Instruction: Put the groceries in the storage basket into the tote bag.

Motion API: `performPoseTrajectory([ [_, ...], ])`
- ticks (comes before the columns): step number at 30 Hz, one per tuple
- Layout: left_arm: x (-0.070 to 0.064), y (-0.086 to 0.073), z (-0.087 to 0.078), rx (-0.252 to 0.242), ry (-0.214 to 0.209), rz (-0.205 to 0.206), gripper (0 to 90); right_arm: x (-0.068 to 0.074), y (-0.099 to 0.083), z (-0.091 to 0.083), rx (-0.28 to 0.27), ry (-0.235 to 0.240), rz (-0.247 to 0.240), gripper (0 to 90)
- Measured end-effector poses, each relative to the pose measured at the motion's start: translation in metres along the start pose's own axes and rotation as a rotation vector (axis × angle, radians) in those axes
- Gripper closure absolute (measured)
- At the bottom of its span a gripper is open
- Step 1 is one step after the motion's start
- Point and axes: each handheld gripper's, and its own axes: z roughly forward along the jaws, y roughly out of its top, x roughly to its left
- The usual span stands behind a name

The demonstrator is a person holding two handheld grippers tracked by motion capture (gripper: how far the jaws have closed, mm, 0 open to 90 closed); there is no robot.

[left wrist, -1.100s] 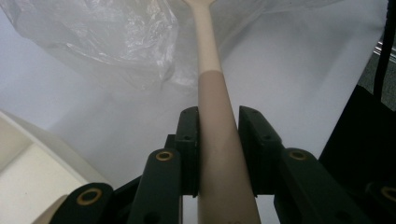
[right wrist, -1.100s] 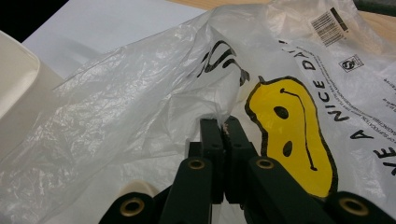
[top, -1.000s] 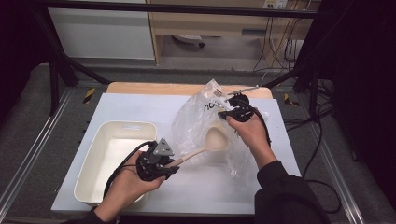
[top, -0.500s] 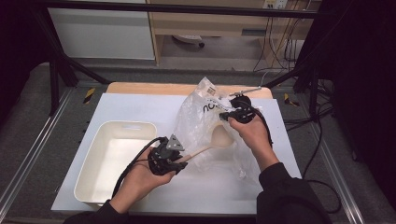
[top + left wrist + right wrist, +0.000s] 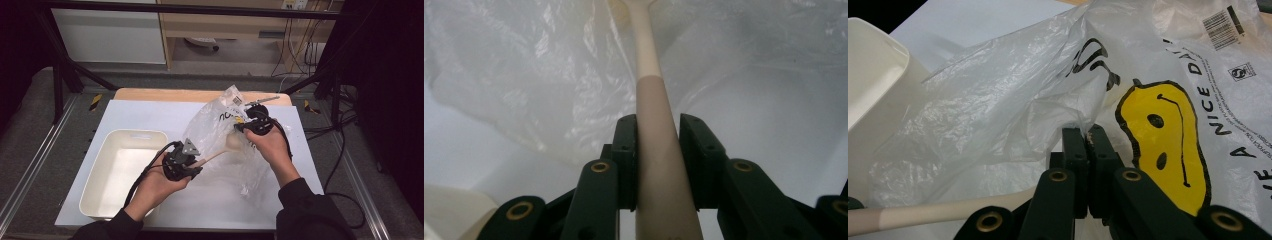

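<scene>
Wooden spoon (image 5: 220, 152) clenched by its handle in left tool (image 5: 192, 165), bowl already inside plastic bag (image 5: 220, 130) on worktop (image 5: 150, 112); bag rim pinched up by right tool (image 5: 239, 126). Best pushed straight in, mouth kept lifted.

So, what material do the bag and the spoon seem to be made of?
The bag: thin clear plastic film, glossy, crinkled, printed with a yellow face. The spoon: smooth matte beige, two-tone handle, probably plastic or silicone; wood cannot be excluded.
</scene>
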Motion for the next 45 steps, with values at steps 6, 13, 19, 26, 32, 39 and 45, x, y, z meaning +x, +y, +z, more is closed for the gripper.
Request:
performPoseTrajectory([
  [6, -0.003, 0.011, 0.012, -0.001, -0.002, 0.001, 69.4, 0.004, -0.004, 0.002, 0.005, 0.009, -0.007, 90.0],
  [13, -0.004, 0.019, 0.026, 0.004, 0.012, 0.002, 69.4, 0.008, -0.008, 0.002, 0.005, 0.021, -0.014, 90.0],
  [19, -0.005, 0.023, 0.037, -0.009, 0.007, -0.013, 69.5, 0.013, -0.010, 0.004, 0.006, 0.029, -0.023, 90.0],
  [26, -0.009, 0.027, 0.050, -0.027, -0.007, -0.028, 69.5, 0.018, -0.013, 0.010, 0.015, 0.045, -0.028, 90.0],
  [32, -0.015, 0.030, 0.059, -0.043, -0.003, -0.021, 69.5, 0.023, -0.016, 0.016, 0.025, 0.061, -0.038, 90.0],
  [39, -0.022, 0.031, 0.068, -0.075, 0.008, -0.021, 69.6, 0.025, -0.019, 0.018, 0.029, 0.074, -0.039, 90.0],
  [45, -0.024, 0.030, 0.074, -0.111, -0.001, -0.032, 69.6, 0.023, -0.025, 0.021, 0.023, 0.097, -0.035, 90.0],
])
